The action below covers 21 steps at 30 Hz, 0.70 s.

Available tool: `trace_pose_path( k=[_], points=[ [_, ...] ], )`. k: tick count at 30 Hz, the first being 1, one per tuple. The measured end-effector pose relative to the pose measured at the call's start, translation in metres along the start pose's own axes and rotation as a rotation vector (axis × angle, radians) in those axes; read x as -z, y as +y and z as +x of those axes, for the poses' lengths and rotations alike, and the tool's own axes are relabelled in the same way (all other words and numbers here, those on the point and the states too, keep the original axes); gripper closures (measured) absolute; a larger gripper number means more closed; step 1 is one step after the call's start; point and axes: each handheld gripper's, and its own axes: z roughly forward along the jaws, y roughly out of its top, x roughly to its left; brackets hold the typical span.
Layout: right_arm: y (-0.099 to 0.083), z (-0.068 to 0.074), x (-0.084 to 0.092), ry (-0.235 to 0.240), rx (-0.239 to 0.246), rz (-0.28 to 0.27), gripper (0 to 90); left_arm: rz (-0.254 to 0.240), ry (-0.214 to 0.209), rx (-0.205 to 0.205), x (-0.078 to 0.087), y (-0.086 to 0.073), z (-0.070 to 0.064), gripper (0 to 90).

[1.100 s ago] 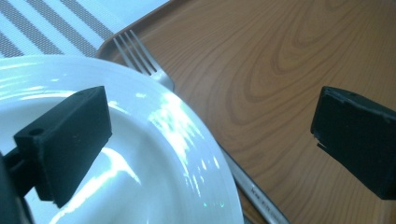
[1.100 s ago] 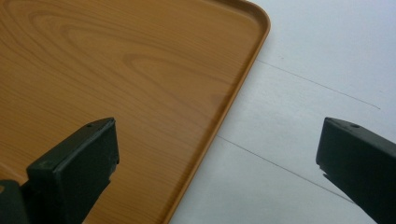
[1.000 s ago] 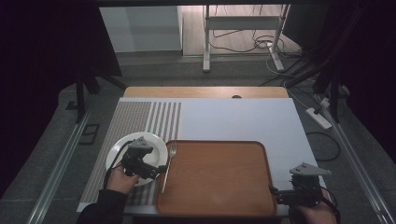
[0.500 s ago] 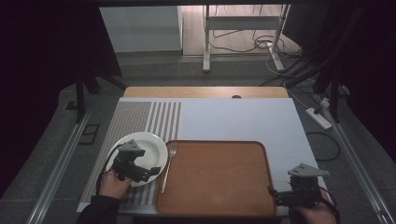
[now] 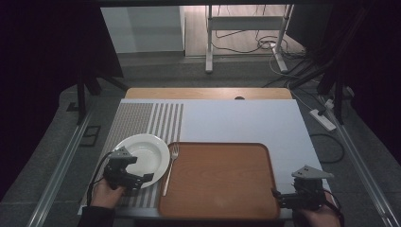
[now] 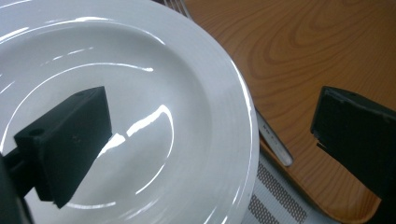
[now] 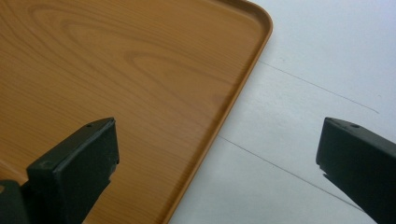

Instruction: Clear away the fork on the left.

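**Barely begun: plate not yet gripped, tray bare**

Nearest the person, the left gripper (image 5: 147,177) sits at the near edge of the white plate (image 5: 142,158), and its jaws stand wide apart. In the left gripper view one jaw hangs over the plate's bowl and the other over the brown tray (image 6: 299,70), so the rim (image 6: 233,140) lies between them with nothing pinched. Whether either jaw touches the china I cannot tell. The plate rests on the striped mat (image 5: 137,120) on the table (image 5: 236,120), just left of the tray (image 5: 217,179).

On the other side, the right gripper (image 5: 279,196) waits at the tray's near right corner, jaws likewise spread and holding nothing; its own view shows one jaw above the wood and one above the white table surface (image 7: 317,93).

Between plate and tray lies a fork (image 5: 170,168), its handle close against the tray's left edge and its tines pointing away from the person.

Judging by the layout, the work looks like loading the tray, and none of it is done: the tray is bare, plate and fork both off it. Left to do, as I read it, are closing on the plate's rim, lifting it, and setting it on the tray, then the fork.
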Motion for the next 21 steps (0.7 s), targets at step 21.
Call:
trace_pose_path(
  k=[21],
  points=[
    [0.0, 0.0, 0.0, -0.007, -0.008, 0.0, 0.0, -0.037, 0.055, 0.031, 0.025, -0.023, -0.003, 0.0]
  ],
)
